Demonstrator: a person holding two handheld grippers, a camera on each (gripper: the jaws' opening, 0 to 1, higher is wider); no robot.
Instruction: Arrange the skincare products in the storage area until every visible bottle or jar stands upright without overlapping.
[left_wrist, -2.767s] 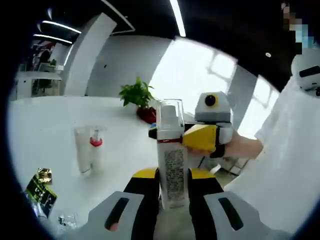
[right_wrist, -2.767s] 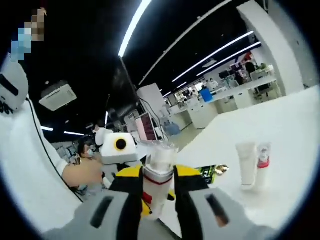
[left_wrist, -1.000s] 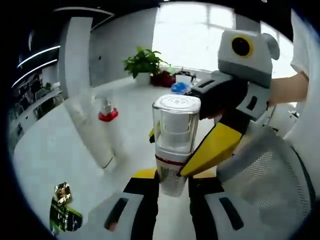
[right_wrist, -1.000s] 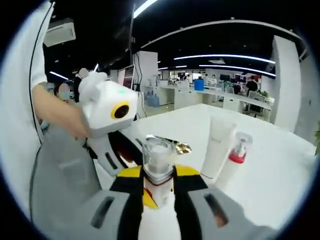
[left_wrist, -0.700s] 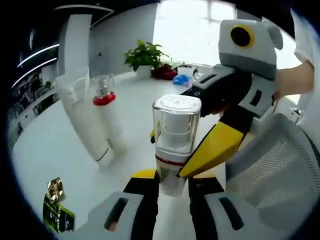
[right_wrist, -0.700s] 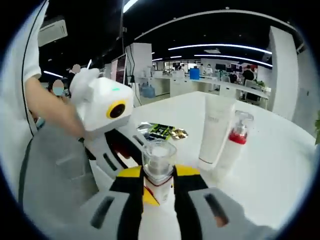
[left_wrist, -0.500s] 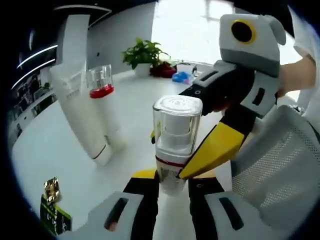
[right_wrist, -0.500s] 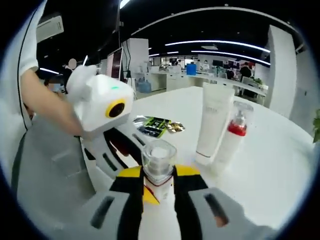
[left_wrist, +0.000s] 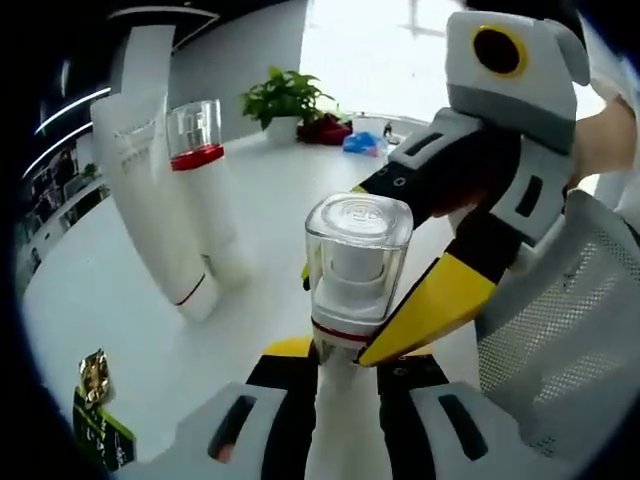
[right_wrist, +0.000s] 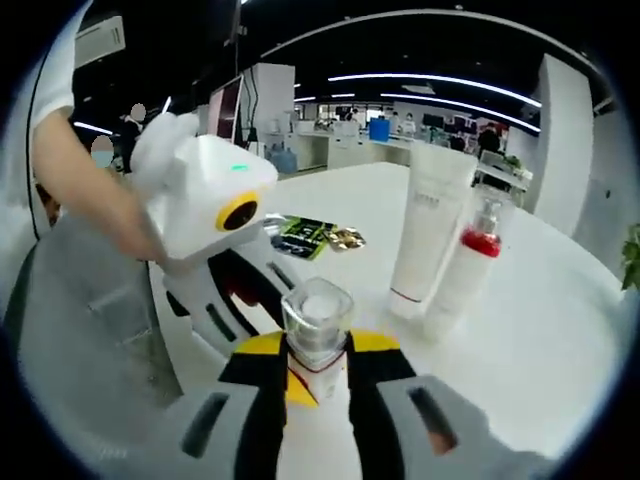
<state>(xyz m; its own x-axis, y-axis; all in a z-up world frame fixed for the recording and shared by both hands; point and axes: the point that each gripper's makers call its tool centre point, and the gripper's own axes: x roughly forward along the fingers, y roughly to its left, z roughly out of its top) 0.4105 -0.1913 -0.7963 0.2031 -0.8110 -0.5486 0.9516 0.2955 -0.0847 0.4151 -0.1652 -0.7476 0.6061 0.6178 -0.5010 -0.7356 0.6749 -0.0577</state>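
Observation:
A white bottle with a clear square cap and a red ring (left_wrist: 355, 270) is held between both grippers above the white table (left_wrist: 120, 300). My left gripper (left_wrist: 345, 372) is shut on its lower body. The right gripper's yellow jaw (left_wrist: 430, 305) comes in from the right and presses on the bottle just under the cap. In the right gripper view the same bottle (right_wrist: 317, 322) rises between my right gripper (right_wrist: 316, 375), which is shut on it, with the left gripper (right_wrist: 215, 215) beside it. A white tube (left_wrist: 150, 200) (right_wrist: 425, 235) and a red-collared pump bottle (left_wrist: 205, 190) (right_wrist: 470, 265) stand upright side by side.
Foil sachets (left_wrist: 95, 410) (right_wrist: 315, 235) lie on the table near its edge. A grey mesh chair (left_wrist: 560, 330) (right_wrist: 90, 330) stands close to the grippers. A potted plant (left_wrist: 285, 95) sits at the table's far side. A person's arm (right_wrist: 85, 190) holds the left gripper.
Both grippers have carried the capped bottle closer to the tube and pump bottle, which now loom larger. The bottle's cap has tipped more toward the left camera. The grip is unchanged.

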